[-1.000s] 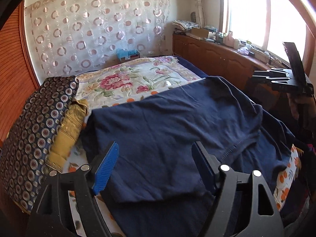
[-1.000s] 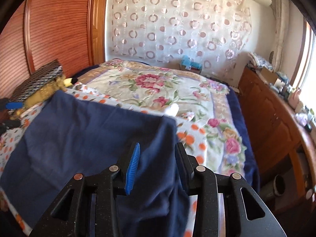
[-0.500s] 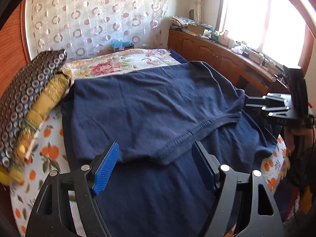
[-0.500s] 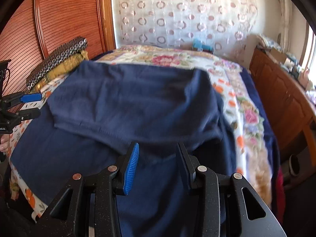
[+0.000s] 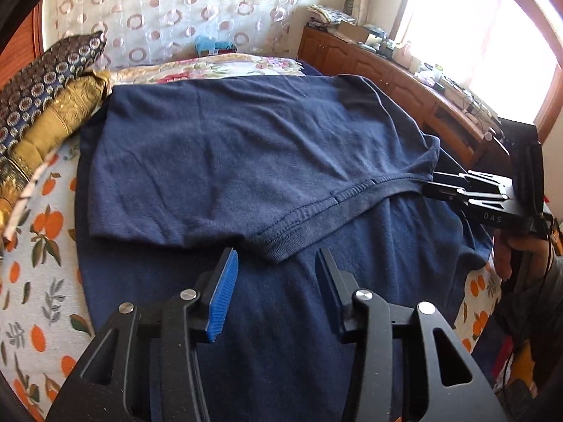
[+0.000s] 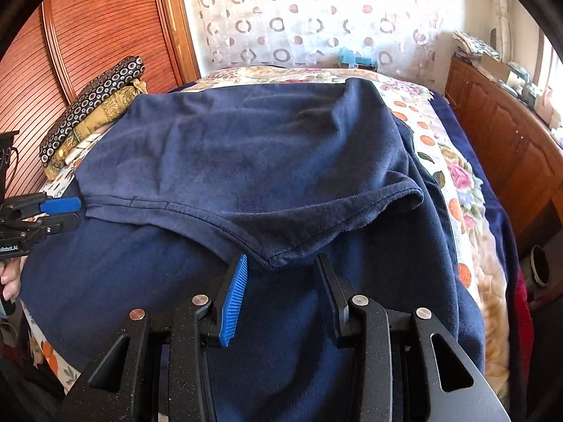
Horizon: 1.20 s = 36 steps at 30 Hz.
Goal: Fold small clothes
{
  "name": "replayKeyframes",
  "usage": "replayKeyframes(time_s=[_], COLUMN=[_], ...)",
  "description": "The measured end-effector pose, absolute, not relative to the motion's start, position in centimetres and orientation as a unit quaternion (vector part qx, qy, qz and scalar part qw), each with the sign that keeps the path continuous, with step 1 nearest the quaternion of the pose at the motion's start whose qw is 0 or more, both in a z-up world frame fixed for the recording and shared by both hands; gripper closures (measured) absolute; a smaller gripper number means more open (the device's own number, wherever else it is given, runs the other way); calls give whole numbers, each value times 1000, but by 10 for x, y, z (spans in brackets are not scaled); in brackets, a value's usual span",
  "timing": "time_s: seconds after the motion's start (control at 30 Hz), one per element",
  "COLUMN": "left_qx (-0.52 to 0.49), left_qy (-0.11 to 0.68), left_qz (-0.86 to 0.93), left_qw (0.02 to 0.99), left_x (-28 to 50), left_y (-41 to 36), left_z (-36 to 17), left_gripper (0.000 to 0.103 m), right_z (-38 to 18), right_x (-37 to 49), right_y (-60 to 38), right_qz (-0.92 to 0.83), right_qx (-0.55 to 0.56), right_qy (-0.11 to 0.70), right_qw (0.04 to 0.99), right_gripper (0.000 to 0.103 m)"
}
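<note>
Left wrist view: the navy shirt point(image 5: 246, 161) lies on the bed point(image 5: 38, 281), its hem folded over toward us. The left gripper point(image 5: 276, 274) is spread, the hem corner between its fingers.

Right wrist view: the right gripper point(image 6: 279, 277) is likewise spread around its corner. Align both corners squarely, then smooth the fold.

Black left gripper point(image 5: 274, 274), silver screws, one ribbed blue pad point(image 5: 223, 299).

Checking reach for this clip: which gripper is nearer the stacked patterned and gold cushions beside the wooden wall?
Left. The left gripper sits at the navy shirt's edge on the cushions' side; the right gripper is at the shirt's opposite end, toward the cabinets.
</note>
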<state>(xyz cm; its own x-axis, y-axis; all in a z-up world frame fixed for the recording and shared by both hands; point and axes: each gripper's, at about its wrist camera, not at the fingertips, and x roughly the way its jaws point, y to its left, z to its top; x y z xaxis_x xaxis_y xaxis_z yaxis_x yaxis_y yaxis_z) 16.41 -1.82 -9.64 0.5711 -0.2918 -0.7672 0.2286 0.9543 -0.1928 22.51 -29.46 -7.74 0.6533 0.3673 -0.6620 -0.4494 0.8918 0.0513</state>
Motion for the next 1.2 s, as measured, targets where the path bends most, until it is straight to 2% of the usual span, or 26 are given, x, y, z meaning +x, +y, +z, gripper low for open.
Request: replayKeyframes(time_s=[0.33,0.37,0.47,0.53,0.57,0.6,0.67,0.93,1.2], left_qx=[-58,-58,-56,-58,-59,-59,-61,-62,-63], left_qy=[440,438,436,431,428,424,416,358,372], left_qz=[-136,-132,-117,-122,-125,-128,-137,-183,-196], left_qw=[886,887,891,892,893,895,897,913,905], left_x=[177,177,177,176,174,172,164,98,48], left_y=[-17,-16,-13,-12,-12,-13,-14,-16,-20], left_z=[-99,-99,-98,-98,-96,-93,-84,-34,-51], left_gripper=[57,67,87,91,92,92,93,93,93], right_z=[-80,-80,-81,-82,-82,-81,-78,-43,-63], right_x=[225,225,226,226,226,226,223,176,119], right_y=[-280,-279,-275,-273,-273,-273,-275,-301,-324], right_qz=[228,227,224,222,224,229,236,261,287], right_qx=[-52,-53,-57,-64,-67,-67,-64,-54,-53], right_qy=[349,348,344,342,341,340,332,286,304], right_qw=[907,908,910,911,911,910,911,921,907], right_gripper=[63,63,63,78,87,91,93,94,94])
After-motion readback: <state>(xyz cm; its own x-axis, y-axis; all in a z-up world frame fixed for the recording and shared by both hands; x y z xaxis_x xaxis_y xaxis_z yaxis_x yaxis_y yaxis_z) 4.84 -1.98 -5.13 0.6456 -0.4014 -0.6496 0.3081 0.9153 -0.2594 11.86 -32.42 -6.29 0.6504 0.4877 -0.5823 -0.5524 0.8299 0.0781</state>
